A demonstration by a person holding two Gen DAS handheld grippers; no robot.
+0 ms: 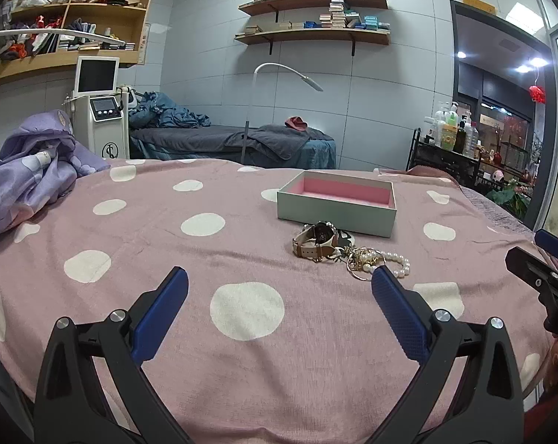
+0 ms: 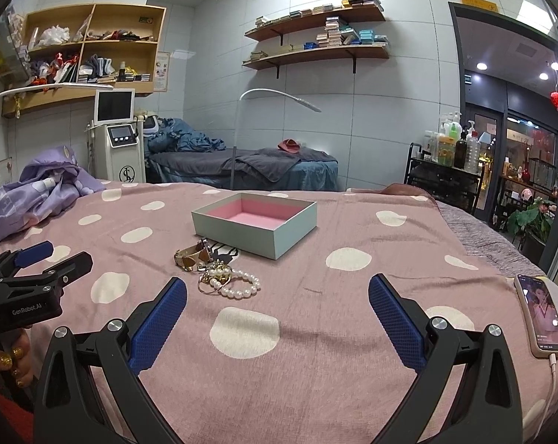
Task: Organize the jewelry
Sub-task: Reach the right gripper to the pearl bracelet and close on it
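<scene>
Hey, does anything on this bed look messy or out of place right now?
Yes. The tan-strapped wristwatch, white pearl bracelet and gold rings lie in a tangled heap on the pink polka-dot blanket, while the grey pink-lined box beside them sits empty. A charging smartphone lies near the bed's edge.

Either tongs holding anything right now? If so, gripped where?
Nothing held. Left tongs and right tongs are both open and empty; the watch and pearl bracelet lie untouched on the blanket.

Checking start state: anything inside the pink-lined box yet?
Nothing visible: the box shows only bare pink lining. Its near wall hides a strip of floor. The watch and pearl bracelet lie outside on the bedspread.
</scene>
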